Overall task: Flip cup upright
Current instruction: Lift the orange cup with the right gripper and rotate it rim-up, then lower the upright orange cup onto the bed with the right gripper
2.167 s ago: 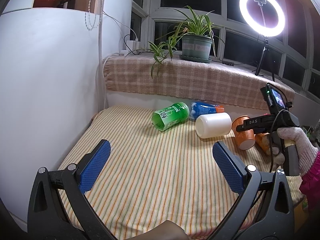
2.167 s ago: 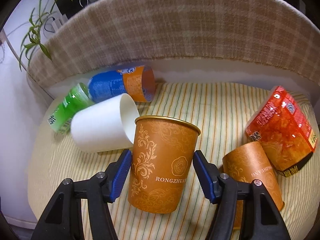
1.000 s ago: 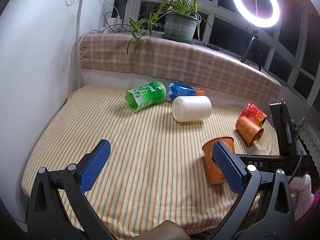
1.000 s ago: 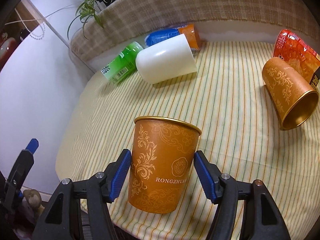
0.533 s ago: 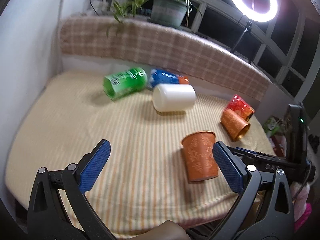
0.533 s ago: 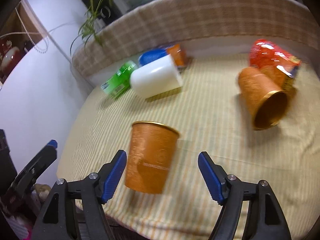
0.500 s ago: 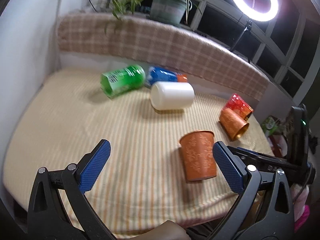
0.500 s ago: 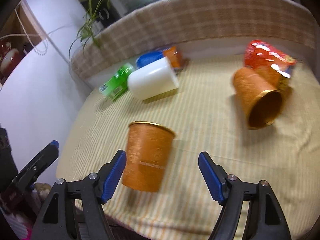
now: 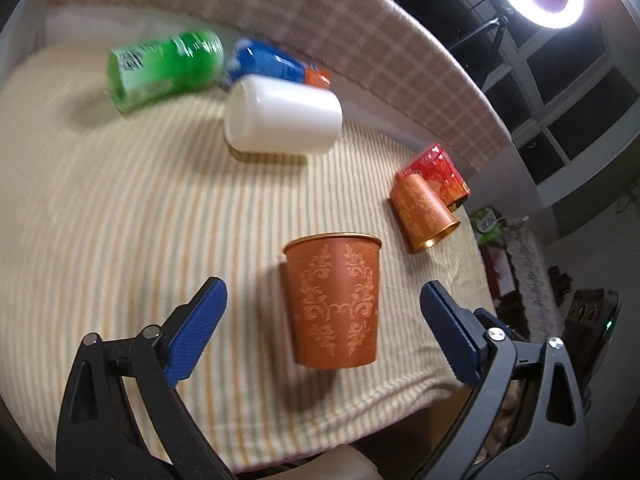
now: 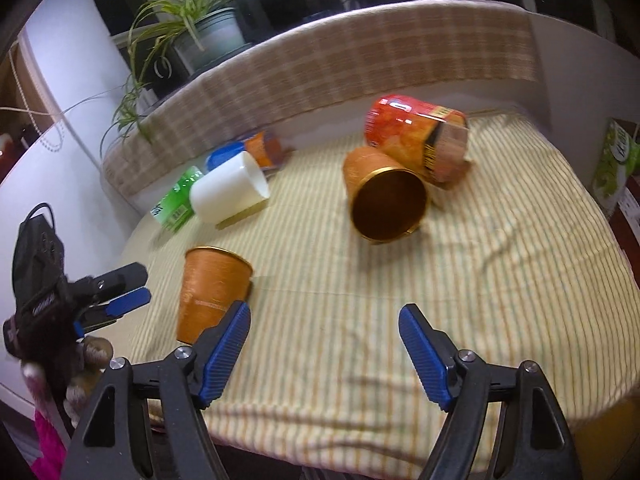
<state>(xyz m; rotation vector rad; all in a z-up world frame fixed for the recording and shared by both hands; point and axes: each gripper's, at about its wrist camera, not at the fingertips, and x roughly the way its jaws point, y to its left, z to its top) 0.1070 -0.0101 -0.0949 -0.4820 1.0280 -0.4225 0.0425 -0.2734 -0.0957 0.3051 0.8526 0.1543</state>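
Released since a second ago, the orange paper cup with gold scrollwork (image 9: 334, 300) now stands upright near the striped cloth's (image 9: 120, 220) front edge. A careless sweep could topple it off that edge. The right gripper (image 10: 324, 344) gapes wide, holding nothing; the left gripper (image 9: 322, 332) is equally spread, straddling the cup without touching.
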